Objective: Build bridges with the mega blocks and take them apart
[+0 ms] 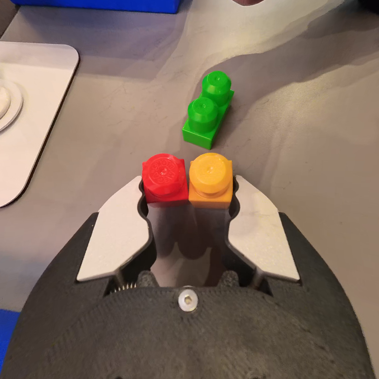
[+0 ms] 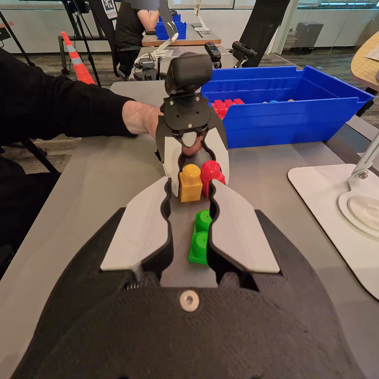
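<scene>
Mega blocks: three loose pieces out on the grey table (image 2: pixel 102 164), none joined. Red single-stud block (image 1: pixel 165 180) and orange single-stud block (image 1: pixel 211 181) stand upright side by side, touching. Green two-stud block (image 1: pixel 207 111) lies just beyond them, apart, studs up.

Left gripper (image 1: pixel 188 190) brackets the red-orange pair, one finger on each outer flank. Its pads look pressed against both blocks, squeezing them together; the right wrist view agrees on the orange side, but the red-side contact is partly hidden there.

Right gripper (image 2: pixel 189 196) hovers over the green block, jaws parted, nothing in them. Its right finger (image 2: pixel 235 225) hides part of the green piece.

Blue bin (image 2: pixel 287 123) behind holds more blocks, red ones showing. White stand base (image 2: pixel 328 205) sits to the side.

Judgement: either early in building or late in taking apart; cannot tell which. No bridge stands. If building, the two pillars seem too close to leave a span, and the green deck remains to be lifted and pressed on.
</scene>
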`<state>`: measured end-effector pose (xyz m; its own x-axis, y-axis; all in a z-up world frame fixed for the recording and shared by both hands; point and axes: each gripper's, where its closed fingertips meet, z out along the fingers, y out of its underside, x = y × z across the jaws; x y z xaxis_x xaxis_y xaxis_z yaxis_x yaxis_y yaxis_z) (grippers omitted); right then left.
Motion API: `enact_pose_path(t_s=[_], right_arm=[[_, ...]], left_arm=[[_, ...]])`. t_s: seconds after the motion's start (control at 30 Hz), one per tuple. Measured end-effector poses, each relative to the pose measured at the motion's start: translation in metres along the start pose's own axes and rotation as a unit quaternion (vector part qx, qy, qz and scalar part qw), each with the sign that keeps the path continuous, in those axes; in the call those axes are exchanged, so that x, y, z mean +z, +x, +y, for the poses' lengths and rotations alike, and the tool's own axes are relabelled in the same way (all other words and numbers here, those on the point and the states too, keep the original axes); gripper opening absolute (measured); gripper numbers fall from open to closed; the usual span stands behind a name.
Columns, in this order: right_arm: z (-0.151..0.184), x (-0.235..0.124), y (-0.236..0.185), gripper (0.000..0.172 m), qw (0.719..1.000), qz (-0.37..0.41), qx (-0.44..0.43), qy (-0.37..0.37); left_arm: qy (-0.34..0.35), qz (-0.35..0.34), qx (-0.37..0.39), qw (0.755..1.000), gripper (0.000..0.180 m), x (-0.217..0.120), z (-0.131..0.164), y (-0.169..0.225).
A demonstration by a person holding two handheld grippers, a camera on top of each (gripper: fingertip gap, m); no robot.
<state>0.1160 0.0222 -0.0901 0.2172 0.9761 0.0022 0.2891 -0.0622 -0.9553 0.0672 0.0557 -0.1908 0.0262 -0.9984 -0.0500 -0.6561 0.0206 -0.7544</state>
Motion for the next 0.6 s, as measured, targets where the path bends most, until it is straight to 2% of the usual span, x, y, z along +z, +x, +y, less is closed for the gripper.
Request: enact_pose_path(t_s=[0.27, 0.33, 0.5, 0.6], right_arm=[[0.015, 0.011, -0.001, 0.052, 0.998, 0.019, -0.024, -0.061], [0.016, 0.014, -0.003, 0.064, 0.997, 0.017, -0.021, -0.066], [0.013, 0.024, -0.016, 0.079, 0.997, 0.005, -0.025, -0.076], [0.008, 0.030, -0.023, 0.081, 0.997, 0.000, -0.032, -0.073]], left_arm=[[0.033, 0.013, 0.000, 0.999, 0.078, -0.009, -0.009, 0.008], [0.062, 0.021, -0.004, 0.998, 0.078, -0.017, -0.019, 0.013], [0.135, 0.052, -0.006, 0.989, 0.078, -0.039, -0.055, 0.030], [0.153, 0.066, 0.002, 0.986, 0.078, -0.045, -0.071, 0.040]])
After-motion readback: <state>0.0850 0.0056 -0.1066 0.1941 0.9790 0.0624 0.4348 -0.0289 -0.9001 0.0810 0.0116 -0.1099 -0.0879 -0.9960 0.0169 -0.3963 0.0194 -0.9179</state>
